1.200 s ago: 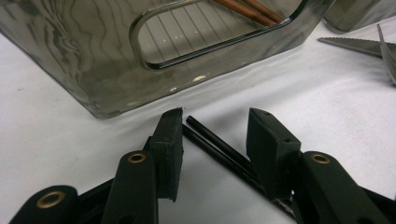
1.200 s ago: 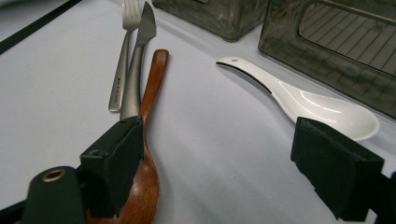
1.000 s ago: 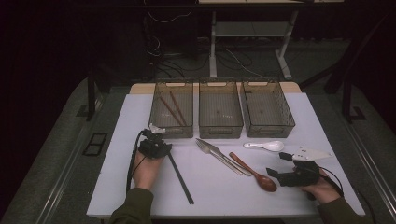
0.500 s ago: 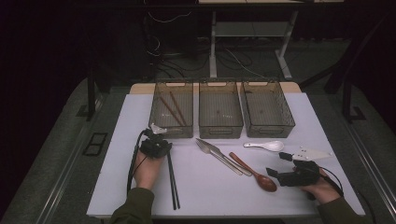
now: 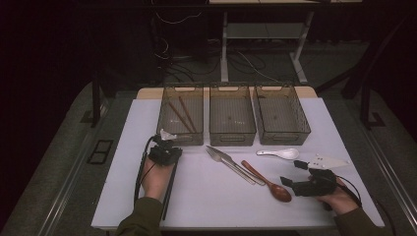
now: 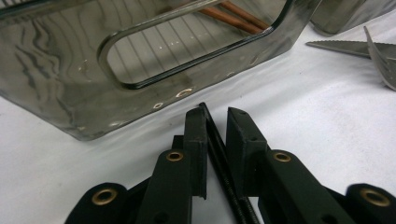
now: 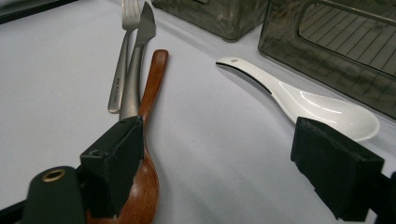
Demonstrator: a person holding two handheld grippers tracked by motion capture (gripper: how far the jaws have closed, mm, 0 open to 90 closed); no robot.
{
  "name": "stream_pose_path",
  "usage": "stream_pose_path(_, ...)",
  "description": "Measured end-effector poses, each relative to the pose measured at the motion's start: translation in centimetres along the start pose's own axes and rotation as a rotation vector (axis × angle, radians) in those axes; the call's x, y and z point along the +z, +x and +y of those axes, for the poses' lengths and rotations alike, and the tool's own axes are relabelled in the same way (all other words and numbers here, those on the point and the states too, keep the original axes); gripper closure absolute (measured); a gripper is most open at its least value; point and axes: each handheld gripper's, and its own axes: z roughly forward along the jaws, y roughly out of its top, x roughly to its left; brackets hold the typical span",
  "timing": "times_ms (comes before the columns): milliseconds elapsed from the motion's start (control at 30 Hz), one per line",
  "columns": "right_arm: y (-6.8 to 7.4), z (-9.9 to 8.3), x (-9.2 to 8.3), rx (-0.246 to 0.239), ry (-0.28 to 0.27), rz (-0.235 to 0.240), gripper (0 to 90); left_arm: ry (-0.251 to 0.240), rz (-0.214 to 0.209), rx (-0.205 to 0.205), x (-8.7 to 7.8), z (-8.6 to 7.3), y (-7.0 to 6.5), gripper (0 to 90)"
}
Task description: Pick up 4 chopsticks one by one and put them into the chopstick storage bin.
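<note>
My left gripper rests on the white table just in front of the left bin. A pair of black chopsticks runs from between its jaws back along the person's forearm. In the left gripper view the black chopsticks lie between the nearly closed jaws of my left gripper; the jaws have just been closing. The left pad touches the chopsticks and a thin gap shows at the right pad. My right gripper lies at the front right, open wide, between the wooden spoon and the white spoon.
Three smoky bins stand in a row at the back; the left one holds brown chopsticks, the middle bin and right bin look empty. A metal fork and knife lie side by side mid-table.
The black chopsticks swung from a slant to the right into line with the left forearm as the left jaws narrowed on them. The right gripper has not moved.
</note>
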Motion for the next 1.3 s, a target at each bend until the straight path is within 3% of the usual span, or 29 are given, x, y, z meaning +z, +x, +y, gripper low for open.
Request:
stream_pose_path(367,0.0,0.0,0.0,-0.001,-0.001,0.001,17.2,0.002,-0.019,0.013,0.2,0.2,-0.1,80.6)
stream_pose_path(467,0.0,0.0,0.0,0.000,0.000,0.001,17.2,-0.006,-0.048,0.018,0.2,0.3,-0.3,81.2)
stream_pose_path(500,0.0,0.0,0.0,0.000,0.000,0.001,17.1,-0.008,-0.078,0.016,0.2,0.3,-0.4,85.5)
stream_pose_path(600,0.0,0.0,0.0,-0.001,0.000,0.001,17.2,-0.006,-0.073,0.051,0.3,0.4,-0.9,85.9)
stream_pose_path(933,0.0,0.0,0.0,-0.001,-0.002,0.002,17.1,-0.007,-0.089,0.040,0.5,0.3,-0.8,84.5)
stream_pose_path(1300,0.0,0.0,-0.1,-0.004,-0.002,0.003,17.2,-0.057,-0.130,0.037,-0.9,0.4,-0.5,64.5)
